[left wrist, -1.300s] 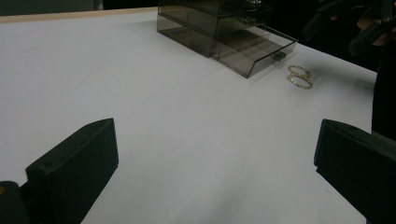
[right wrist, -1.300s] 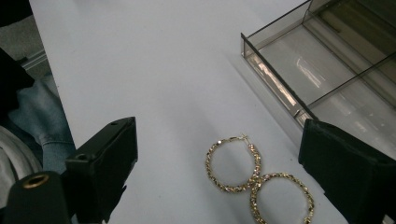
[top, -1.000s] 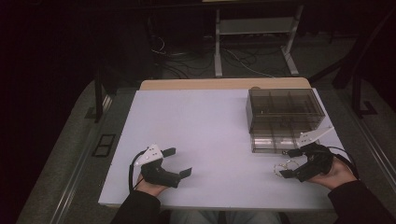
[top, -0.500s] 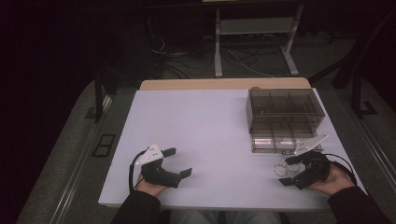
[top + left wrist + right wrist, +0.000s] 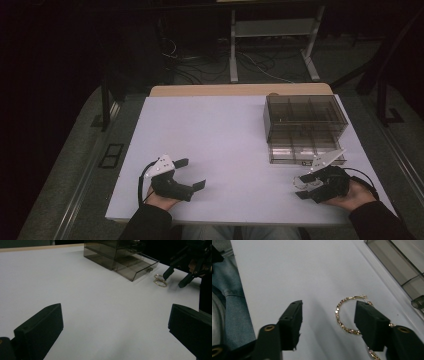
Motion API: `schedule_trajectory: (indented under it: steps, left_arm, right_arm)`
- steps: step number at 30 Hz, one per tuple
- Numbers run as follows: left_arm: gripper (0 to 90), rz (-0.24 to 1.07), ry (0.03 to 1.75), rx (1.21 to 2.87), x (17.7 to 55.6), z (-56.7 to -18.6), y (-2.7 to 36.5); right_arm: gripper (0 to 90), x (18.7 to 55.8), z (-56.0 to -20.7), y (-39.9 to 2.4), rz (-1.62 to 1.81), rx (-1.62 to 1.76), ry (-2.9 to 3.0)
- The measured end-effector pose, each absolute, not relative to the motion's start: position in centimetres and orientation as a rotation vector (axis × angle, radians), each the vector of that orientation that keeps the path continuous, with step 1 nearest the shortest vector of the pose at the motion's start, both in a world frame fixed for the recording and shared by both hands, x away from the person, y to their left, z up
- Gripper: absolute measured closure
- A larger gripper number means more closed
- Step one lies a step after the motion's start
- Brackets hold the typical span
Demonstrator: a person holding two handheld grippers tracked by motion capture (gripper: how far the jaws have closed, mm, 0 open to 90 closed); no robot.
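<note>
Beside the open drawer (image 5: 409, 287), your right gripper (image 5: 328, 322) had just been closing, jaws half-apart and gripping nothing; centre them over the hoop earring (image 5: 342, 315) before pinching.

Left of the smoky drawer box (image 5: 304, 125), the white bench (image 5: 220, 135) lies bare all the way across. The box stands at the far right, its lowest drawer (image 5: 300, 154) pulled out toward the person, narrowing the strip before it, where two gold hoop earrings (image 5: 160, 281) lie
</note>
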State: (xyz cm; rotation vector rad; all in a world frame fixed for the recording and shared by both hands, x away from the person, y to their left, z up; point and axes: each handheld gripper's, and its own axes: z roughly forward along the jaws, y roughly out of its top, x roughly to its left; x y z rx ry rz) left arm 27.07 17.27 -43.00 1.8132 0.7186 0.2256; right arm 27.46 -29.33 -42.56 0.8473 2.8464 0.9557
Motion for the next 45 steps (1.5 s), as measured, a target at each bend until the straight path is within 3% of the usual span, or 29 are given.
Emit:
schedule_trajectory:
  steps: [11, 27, 45]
  left_arm:
    - [0.0, 0.225, 0.719, 1.815, 27.1, -43.0, 17.3]
    - [0.0, 0.226, 0.719, 1.814, 27.1, -43.0, 17.3]
    - [0.0, 0.226, 0.719, 1.811, 27.1, -43.0, 17.3]
  right_arm:
    - [66.2, 27.6, -43.1, -28.8, 0.900, 0.862, 2.819]
    - [83.0, 27.9, -43.5, -28.3, 0.837, 0.881, 2.801]
    - [87.1, 28.8, -43.4, -28.5, 0.835, 0.991, 2.846]
